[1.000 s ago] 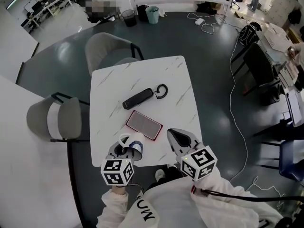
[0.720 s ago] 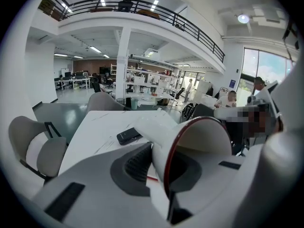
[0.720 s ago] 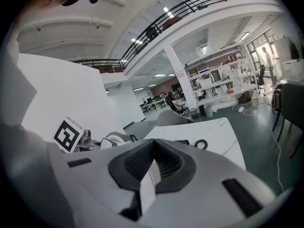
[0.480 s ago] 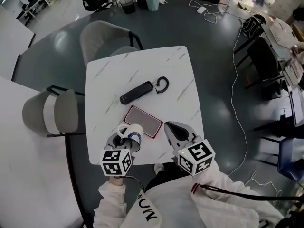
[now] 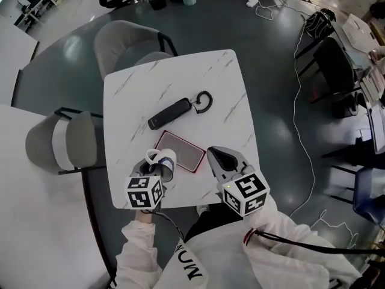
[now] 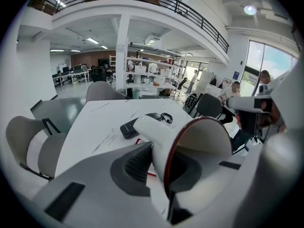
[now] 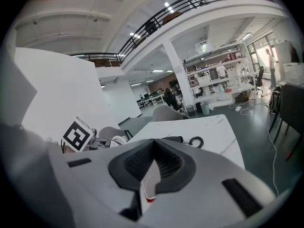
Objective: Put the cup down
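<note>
Holding the cup (image 5: 167, 159) at the table's (image 5: 180, 77) near edge
Head view: your left gripper (image 5: 155, 166) has the white cup beside the phone (image 5: 183, 151). Left gripper view: jaws pinch its wall at the rim; treat it as stiff, slick, breakable. Right gripper view: your right gripper (image 7: 148, 177) is closed, empty.

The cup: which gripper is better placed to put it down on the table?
Left. The left gripper has its jaws shut on the cup over the table; the right gripper is shut and holds nothing.
</note>
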Motion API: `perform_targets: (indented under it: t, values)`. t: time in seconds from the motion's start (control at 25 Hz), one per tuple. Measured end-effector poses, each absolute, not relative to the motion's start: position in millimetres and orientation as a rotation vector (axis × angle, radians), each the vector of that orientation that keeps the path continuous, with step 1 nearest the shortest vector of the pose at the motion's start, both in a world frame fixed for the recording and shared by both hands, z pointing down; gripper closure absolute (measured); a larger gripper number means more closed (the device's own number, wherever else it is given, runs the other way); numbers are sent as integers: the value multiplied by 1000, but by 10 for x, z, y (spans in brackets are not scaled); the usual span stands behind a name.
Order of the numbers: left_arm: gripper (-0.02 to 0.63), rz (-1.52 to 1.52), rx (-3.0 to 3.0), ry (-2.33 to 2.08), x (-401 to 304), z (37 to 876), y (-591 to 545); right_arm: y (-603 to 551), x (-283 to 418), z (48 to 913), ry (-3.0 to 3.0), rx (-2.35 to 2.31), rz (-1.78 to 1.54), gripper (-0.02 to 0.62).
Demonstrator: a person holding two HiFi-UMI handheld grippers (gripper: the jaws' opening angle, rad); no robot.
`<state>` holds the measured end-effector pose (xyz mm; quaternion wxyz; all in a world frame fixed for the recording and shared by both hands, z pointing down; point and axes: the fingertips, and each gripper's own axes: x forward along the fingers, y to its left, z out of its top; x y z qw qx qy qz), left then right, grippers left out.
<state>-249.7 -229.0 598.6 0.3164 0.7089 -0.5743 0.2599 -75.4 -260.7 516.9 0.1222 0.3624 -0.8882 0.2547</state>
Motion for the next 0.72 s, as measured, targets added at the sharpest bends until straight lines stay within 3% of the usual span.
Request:
perform_targets:
  t: [0.72]
  values:
    - [568,897,1876,-1367,-2588,6357,-2626,-2880,-862,5467,-2552,1052,715,591]
